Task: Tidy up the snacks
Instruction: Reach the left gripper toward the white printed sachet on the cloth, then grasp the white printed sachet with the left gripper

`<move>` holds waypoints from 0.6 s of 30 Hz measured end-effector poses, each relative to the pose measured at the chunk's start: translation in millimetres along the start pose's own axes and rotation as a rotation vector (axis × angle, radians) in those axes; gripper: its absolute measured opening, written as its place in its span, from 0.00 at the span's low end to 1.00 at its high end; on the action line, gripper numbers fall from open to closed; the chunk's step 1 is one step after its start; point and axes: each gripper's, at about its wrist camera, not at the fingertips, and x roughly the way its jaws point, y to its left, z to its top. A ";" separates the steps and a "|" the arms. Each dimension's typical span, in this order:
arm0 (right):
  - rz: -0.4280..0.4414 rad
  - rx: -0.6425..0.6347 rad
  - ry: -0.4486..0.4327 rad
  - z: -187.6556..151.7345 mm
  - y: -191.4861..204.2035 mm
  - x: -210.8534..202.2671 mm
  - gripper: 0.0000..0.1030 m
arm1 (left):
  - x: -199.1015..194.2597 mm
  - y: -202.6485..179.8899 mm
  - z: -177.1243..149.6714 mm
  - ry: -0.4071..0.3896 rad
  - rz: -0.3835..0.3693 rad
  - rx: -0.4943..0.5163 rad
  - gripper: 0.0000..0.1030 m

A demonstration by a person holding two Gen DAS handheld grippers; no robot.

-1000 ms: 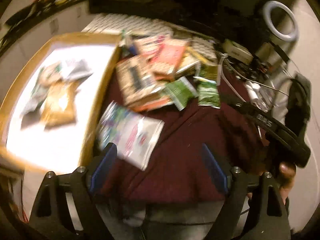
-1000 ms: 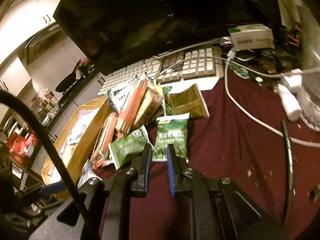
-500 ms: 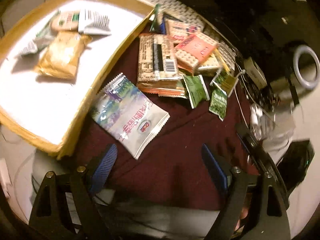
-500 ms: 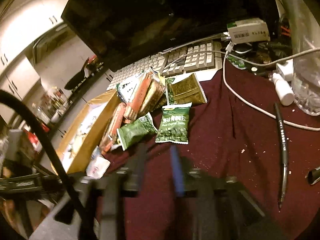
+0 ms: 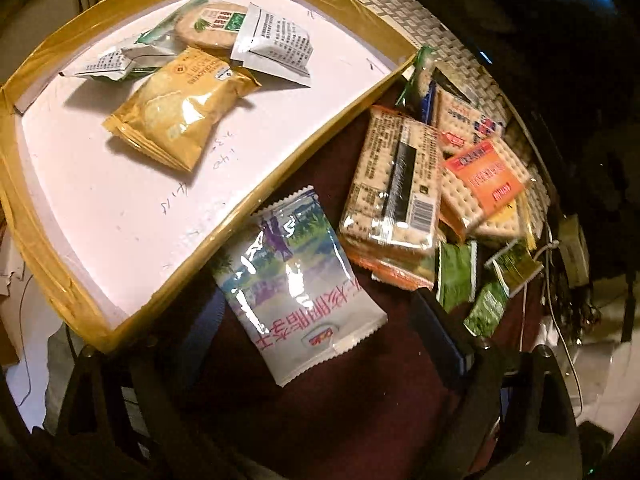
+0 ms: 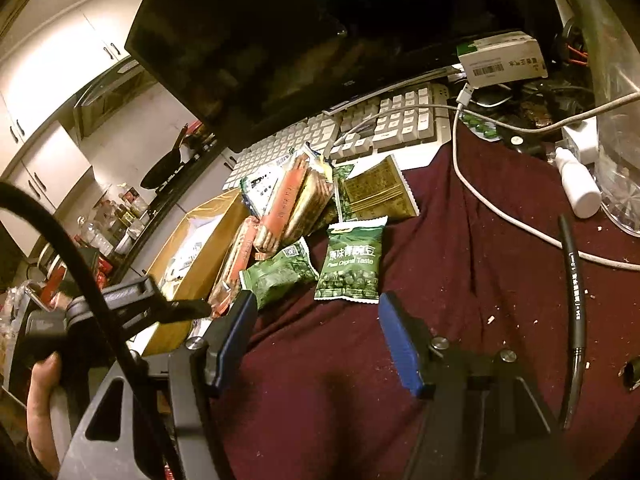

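Note:
A pile of snack packets lies on a maroon cloth (image 5: pixel 340 420). My left gripper (image 5: pixel 320 316) is open and straddles a white-and-purple packet (image 5: pixel 296 296) lying beside a shallow cardboard box (image 5: pixel 328 136). The box holds a gold cracker bag (image 5: pixel 180 108) and several small packets. Cracker packs (image 5: pixel 396 180) lie to the right. My right gripper (image 6: pixel 316 324) is open and empty, just short of a green pea packet (image 6: pixel 352 260) and a second green packet (image 6: pixel 280 276). The cardboard box shows in the right wrist view (image 6: pixel 200 256).
A keyboard (image 6: pixel 360 132) and a dark monitor (image 6: pixel 320 40) stand behind the pile. A white cable (image 6: pixel 480 200), a black cable (image 6: pixel 572 300), a white bottle (image 6: pixel 576 184) and a small carton (image 6: pixel 504 58) lie to the right. Crumbs dot the cloth.
My right gripper has opened wide from nearly shut and drawn back slightly. My left gripper has moved down and forward over the white-and-purple packet, staying open.

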 end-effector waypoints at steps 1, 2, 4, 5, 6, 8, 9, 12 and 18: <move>0.001 -0.001 -0.001 -0.2 0.1 -0.3 0.61 | 0.8 -0.6 2.1 0.002 0.004 0.001 0.89; 0.000 0.000 -0.001 -0.8 0.4 -1.1 0.61 | 1.0 -2.0 3.0 0.001 0.019 0.018 0.84; 0.004 0.005 -0.003 -0.9 0.0 -1.6 0.61 | 1.8 -6.8 2.2 0.004 0.043 0.072 0.76; 0.004 0.006 -0.002 -1.1 0.4 -1.8 0.61 | 1.0 -7.0 1.1 0.008 0.038 0.090 0.73; 0.001 0.006 -0.001 -1.5 0.9 -1.9 0.61 | -0.1 -6.0 -2.6 0.012 0.025 0.127 0.70; -0.001 0.007 0.001 -1.7 1.4 -1.2 0.61 | -2.6 -5.5 -7.8 0.020 0.004 0.185 0.63; -0.004 0.006 0.006 -1.7 1.5 -0.4 0.61 | -3.7 -6.6 -12.5 0.029 -0.013 0.229 0.62; -0.006 0.007 0.019 -1.2 1.1 2.3 0.61 | -6.6 -19.9 -36.1 0.041 -0.051 0.465 0.61; -0.084 0.013 0.074 6.4 1.2 17.1 0.61 | 1.3 -36.1 -49.8 0.028 -0.026 0.686 0.73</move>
